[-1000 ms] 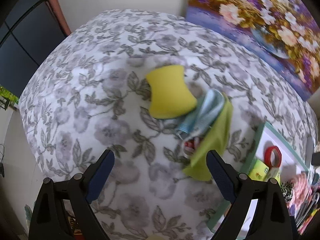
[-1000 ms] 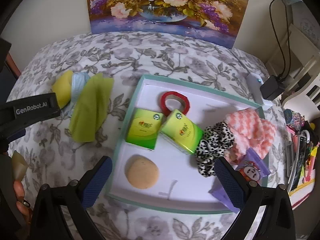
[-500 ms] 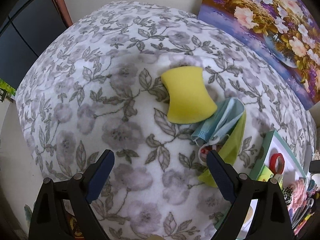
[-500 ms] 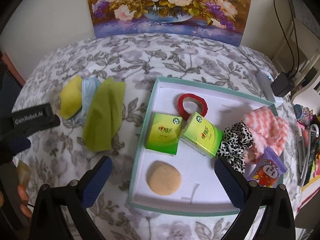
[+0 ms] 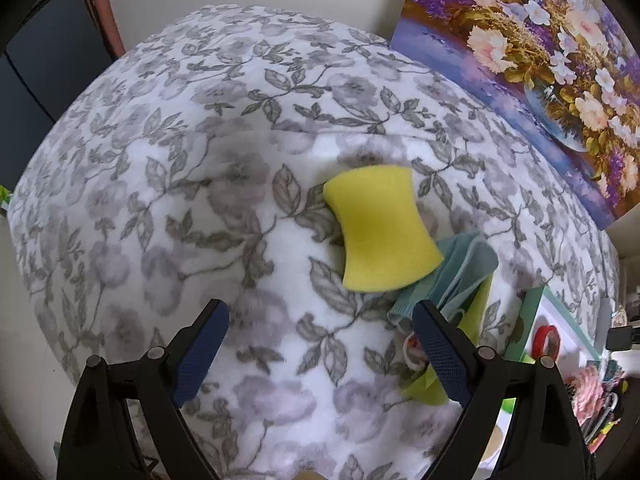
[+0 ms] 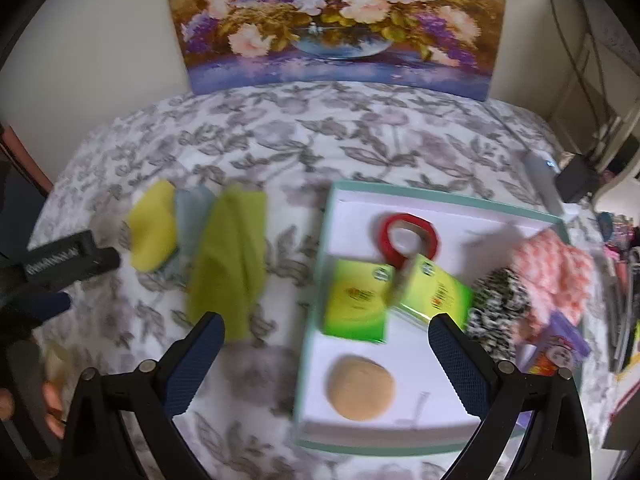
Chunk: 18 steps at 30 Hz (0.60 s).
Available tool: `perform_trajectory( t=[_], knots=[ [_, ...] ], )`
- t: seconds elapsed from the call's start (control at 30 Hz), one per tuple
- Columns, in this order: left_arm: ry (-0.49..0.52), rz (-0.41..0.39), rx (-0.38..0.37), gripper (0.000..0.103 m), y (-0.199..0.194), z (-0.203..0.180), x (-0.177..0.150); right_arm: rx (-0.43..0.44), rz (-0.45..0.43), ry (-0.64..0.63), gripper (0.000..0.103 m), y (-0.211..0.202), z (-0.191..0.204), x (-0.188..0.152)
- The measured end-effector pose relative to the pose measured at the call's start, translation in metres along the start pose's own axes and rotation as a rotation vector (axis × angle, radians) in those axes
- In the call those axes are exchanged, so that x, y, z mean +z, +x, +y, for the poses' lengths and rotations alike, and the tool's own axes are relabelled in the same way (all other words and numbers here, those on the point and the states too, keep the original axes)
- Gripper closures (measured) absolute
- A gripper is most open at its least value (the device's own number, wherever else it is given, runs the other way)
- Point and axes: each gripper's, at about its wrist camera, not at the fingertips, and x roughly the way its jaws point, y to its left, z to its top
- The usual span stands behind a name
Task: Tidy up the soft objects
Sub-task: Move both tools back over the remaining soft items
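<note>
Left gripper (image 5: 318, 320) hangs above the floral grey-and-white bedspread (image 5: 200, 184), jaws spread wide, nothing between them. Just ahead of it lies the yellow waisted foam sponge (image 5: 380, 236), flat on the cloth, its right edge overlapping a folded light-blue fabric piece (image 5: 460, 276), which in turn lies on a lime-green cloth (image 5: 476, 312). The gripper's right finger covers part of that pile.

Right gripper (image 6: 326, 332) is also wide apart and empty, hovering over the left edge of a white shallow tray with a teal rim (image 6: 440, 200). Only this view shows the tray contents fully: a red ring (image 6: 410, 236), two green tissue packs (image 6: 356, 308), a tan round pad (image 6: 360, 388), a black-and-white leopard-print scrunchie (image 6: 500, 304), a pink-and-white knitted item (image 6: 556, 272) and a purple printed packet (image 6: 560, 344). The frame is motion-blurred, so print details cannot be read.

The right view also shows the sponge, blue fabric and green cloth side by side left of the tray, well apart from it, plus the left gripper's body at far left. The left view catches only a sliver of tray at its right edge. A flower painting (image 6: 336, 20) leans against the wall behind.
</note>
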Motion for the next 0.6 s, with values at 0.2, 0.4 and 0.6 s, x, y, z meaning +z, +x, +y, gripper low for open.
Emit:
perform_trajectory(
  t=[0.2, 0.4, 0.6],
  knots=[
    [-0.012, -0.008, -0.037, 0.010, 0.008, 0.002, 0.013, 0.039, -0.005, 0.013, 0.000, 0.007, 0.017, 0.015],
    [-0.030, 0.009, -0.072, 0.010, 0.017, 0.007, 0.020, 0.052, 0.022, 0.014, 0.000, 0.022, 0.030, 0.027],
    [-0.047, 0.022, -0.065, 0.010, 0.024, 0.008, 0.027, 0.080, 0.057, 0.027, 0.007, 0.038, 0.038, 0.036]
  ],
)
